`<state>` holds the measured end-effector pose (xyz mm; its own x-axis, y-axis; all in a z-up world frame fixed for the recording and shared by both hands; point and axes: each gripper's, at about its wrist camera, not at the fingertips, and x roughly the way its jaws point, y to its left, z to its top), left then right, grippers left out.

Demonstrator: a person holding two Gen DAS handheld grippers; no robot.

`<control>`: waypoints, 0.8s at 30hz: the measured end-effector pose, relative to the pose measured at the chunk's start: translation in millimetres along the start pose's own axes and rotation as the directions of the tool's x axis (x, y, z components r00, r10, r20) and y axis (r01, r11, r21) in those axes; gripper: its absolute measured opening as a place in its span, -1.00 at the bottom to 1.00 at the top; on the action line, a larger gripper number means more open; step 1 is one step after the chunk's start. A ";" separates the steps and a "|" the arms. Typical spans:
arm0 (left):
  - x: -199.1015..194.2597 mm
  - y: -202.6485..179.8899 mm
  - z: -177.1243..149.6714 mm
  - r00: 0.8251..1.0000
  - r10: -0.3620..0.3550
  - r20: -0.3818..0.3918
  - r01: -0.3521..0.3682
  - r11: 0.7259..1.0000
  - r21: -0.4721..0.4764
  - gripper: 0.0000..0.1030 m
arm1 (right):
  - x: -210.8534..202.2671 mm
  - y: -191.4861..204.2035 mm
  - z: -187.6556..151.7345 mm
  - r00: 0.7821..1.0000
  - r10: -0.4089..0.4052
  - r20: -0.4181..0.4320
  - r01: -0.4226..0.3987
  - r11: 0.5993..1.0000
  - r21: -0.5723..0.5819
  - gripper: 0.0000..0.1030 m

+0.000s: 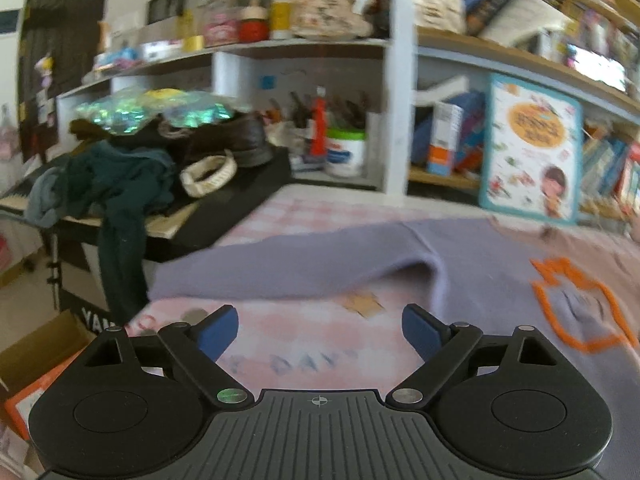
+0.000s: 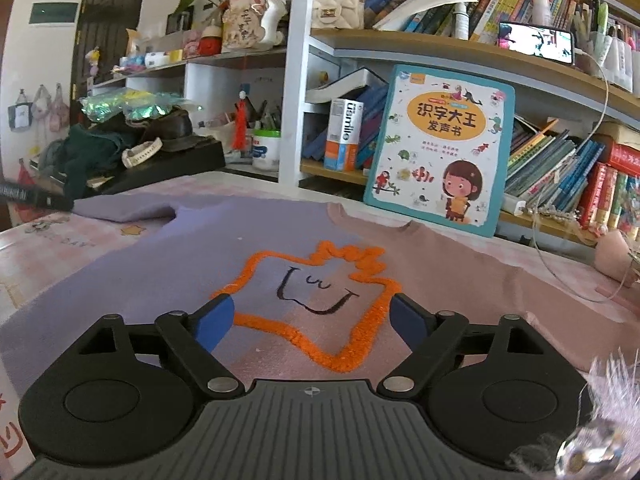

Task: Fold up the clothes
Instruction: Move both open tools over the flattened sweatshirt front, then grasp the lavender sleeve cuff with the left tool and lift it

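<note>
A lilac and pink sweatshirt (image 2: 168, 264) with an orange star outline (image 2: 320, 308) lies flat on the pink table cover (image 1: 288, 344). Its lilac sleeve (image 1: 288, 268) stretches left across the cover in the left wrist view. My left gripper (image 1: 320, 330) hovers open above the bare cover just in front of that sleeve, nothing between its blue pads (image 1: 218, 330). My right gripper (image 2: 311, 322) stands open over the star print on the chest, its pads (image 2: 214, 322) apart and gripping nothing. The black bar at the left edge of the right wrist view is too cut off to name.
A bookshelf (image 2: 420, 44) packed with books runs along the table's far edge, with a children's picture book (image 2: 440, 152) leaning upright against it. A black keyboard (image 1: 236, 196) piled with dark clothes (image 1: 116, 184) and shoes stands at far left. A cardboard box (image 1: 36, 356) sits below the table's left edge.
</note>
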<state>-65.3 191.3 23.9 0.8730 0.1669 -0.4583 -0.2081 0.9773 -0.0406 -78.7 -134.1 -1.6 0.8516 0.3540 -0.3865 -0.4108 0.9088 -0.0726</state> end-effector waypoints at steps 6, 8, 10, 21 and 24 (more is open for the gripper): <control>36.1 35.6 25.2 0.998 0.051 -0.041 -0.057 0.984 -0.171 0.78 | -5.3 -1.2 -1.1 0.999 0.013 0.033 -0.014 1.000 0.003 0.69; 47.8 46.4 30.4 0.992 0.108 -0.061 -0.118 0.975 -0.189 0.78 | -5.9 -2.1 -1.0 0.999 0.014 0.035 -0.015 1.000 0.009 0.70; 57.3 56.8 34.3 0.984 0.163 -0.076 -0.174 0.966 -0.189 0.78 | -5.1 -2.9 -0.7 0.999 0.017 0.031 -0.017 1.000 0.014 0.70; 101.7 123.3 25.1 0.959 0.135 -0.249 -0.226 0.895 -0.386 0.26 | -0.5 -8.7 -1.0 0.999 0.034 0.006 -0.034 0.998 0.049 0.70; 110.2 128.5 21.3 0.962 0.088 -0.258 -0.194 0.885 -0.424 0.13 | 1.5 -8.4 -0.9 0.999 0.037 -0.005 -0.037 0.998 0.045 0.70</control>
<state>13.6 338.0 -12.8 0.7081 0.2126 -0.6733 -0.5407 0.7766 -0.3234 -74.3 -141.4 -2.4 0.8342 0.3864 -0.3935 -0.4268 0.9042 -0.0171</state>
